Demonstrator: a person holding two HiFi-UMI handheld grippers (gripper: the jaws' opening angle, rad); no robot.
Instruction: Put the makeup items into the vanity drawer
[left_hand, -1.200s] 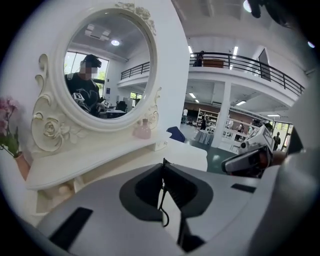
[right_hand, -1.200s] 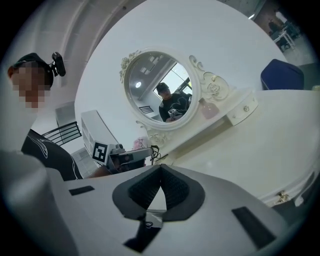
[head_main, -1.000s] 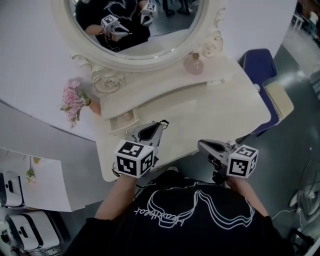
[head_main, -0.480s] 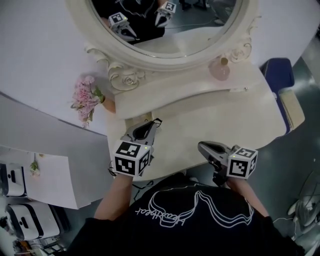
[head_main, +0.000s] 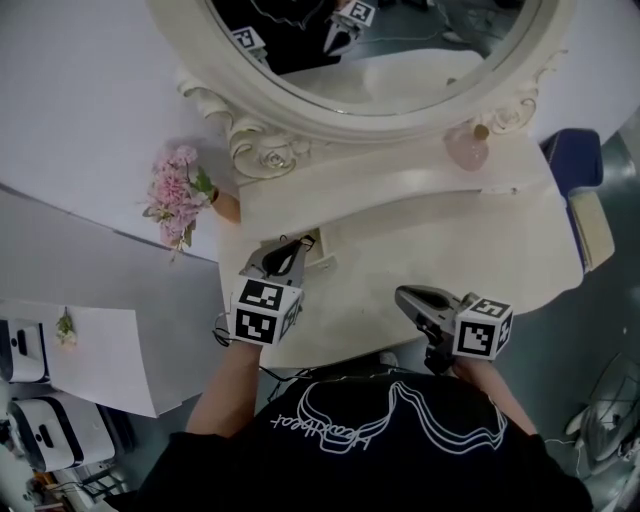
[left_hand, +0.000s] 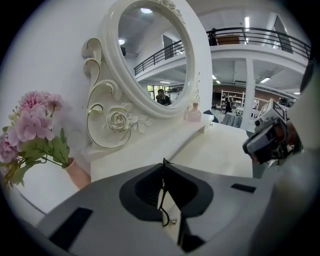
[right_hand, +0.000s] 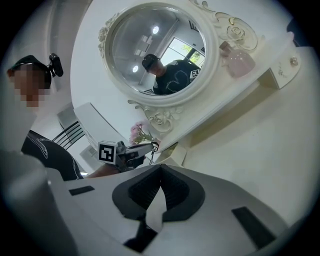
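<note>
The cream vanity (head_main: 440, 250) carries a pink perfume bottle (head_main: 466, 148) on its raised shelf, also seen in the left gripper view (left_hand: 192, 114) and right gripper view (right_hand: 240, 62). A small drawer (head_main: 318, 260) under the shelf's left end looks pulled out a little. My left gripper (head_main: 290, 245) is shut, its tip just left of that drawer, and a thin black cord loops at the tip (left_hand: 162, 200). My right gripper (head_main: 403, 294) hovers over the tabletop's front edge with its jaw tips together and nothing between them. The right gripper view shows the left gripper (right_hand: 147, 146) beside the drawer (right_hand: 176, 153).
An oval mirror (head_main: 380, 50) in a carved frame rises behind the shelf. Pink flowers in a small vase (head_main: 178, 195) stand at the vanity's left end. A blue chair (head_main: 575, 165) is at the right. A second drawer knob (right_hand: 294, 61) shows under the shelf's right end.
Both grippers have moved forward over the vanity. The left tip has come up to the small drawer, and the right one reaches over the table's front edge.
</note>
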